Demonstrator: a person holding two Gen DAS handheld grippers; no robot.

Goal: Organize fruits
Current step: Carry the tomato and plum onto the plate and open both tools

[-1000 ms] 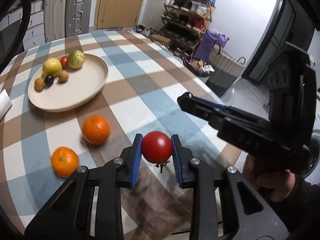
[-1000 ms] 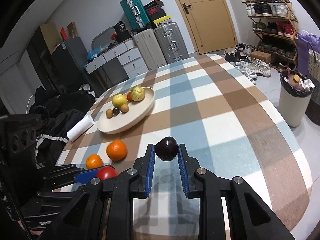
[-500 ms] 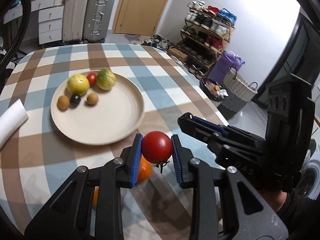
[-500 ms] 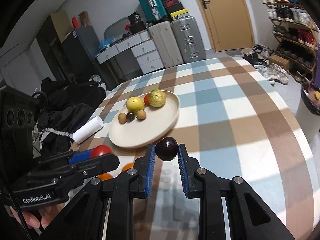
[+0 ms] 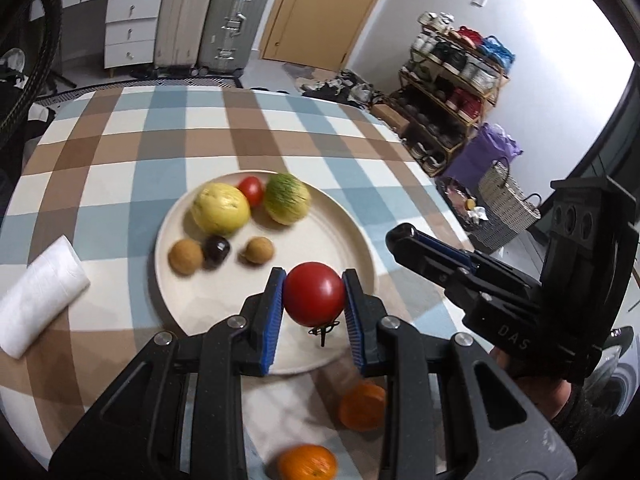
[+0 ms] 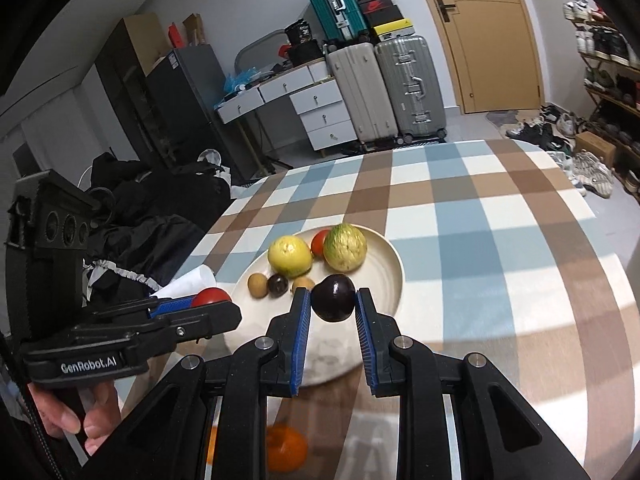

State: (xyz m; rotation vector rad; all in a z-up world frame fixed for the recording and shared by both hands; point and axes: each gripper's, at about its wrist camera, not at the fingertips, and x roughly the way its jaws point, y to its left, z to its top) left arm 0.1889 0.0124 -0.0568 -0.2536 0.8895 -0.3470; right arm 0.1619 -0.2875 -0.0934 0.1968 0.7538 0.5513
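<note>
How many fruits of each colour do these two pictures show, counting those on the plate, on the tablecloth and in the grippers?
Red: 2, held tomato and plate tomato
Yellow or yellow-green: 2
Brown: 2
Dark purple: 2, held plum and plate plum
Orange: 2
Total: 10

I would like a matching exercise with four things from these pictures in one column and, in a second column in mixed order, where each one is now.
Things:
1. red tomato
2. dark plum
3. yellow fruit
4. orange

Places:
A. lying on the cream plate
B. on the checked tablecloth, beside the plate
C. held in the left gripper
D. held in the right gripper

Pairs: 1-C, 2-D, 3-A, 4-B
</note>
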